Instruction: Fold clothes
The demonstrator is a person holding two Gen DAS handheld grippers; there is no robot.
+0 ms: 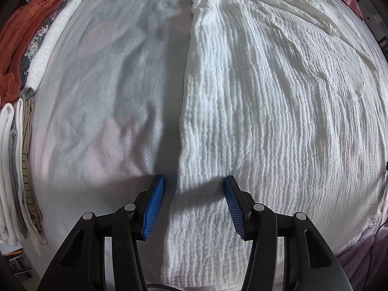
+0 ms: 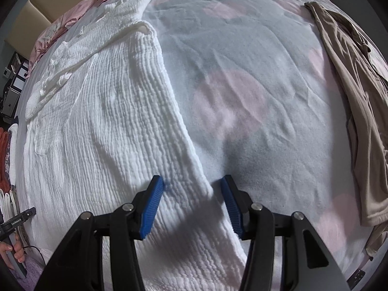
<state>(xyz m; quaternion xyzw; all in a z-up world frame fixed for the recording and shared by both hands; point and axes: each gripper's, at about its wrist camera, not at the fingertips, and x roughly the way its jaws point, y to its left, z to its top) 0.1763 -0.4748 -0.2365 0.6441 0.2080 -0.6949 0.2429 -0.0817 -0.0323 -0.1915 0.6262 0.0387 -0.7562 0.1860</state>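
A white crinkled garment (image 1: 266, 111) lay spread flat on the bed (image 1: 101, 111), which had a pale grey cover with faint pink round patches. The long axis of the garment ran away from both cameras, from the hem near the grippers up to the collar end at the top of each picture. In the left wrist view its straight left edge went almost vertically through the middle of the picture. In the right wrist view the right edge of the same garment (image 2: 109, 133) ran diagonally, from the upper middle down to the lower right.

The left gripper (image 1: 194, 184) hung above the left edge with its blue pads apart; one finger stood over the bed cover and the other over the cloth, and nothing was pressed between them. The right gripper (image 2: 191, 183) was also apart above the right edge, holding nothing.

Only the left wrist view showed the stacks of folded clothes (image 1: 29, 55) at the left side of the bed, rust red, floral and white. Only the right wrist view showed a beige garment (image 2: 351, 101) lying loose at the right, a pink pillow (image 2: 72, 14) near the headboard, and a hand (image 2: 14, 252) on a gripper handle at the lower left.
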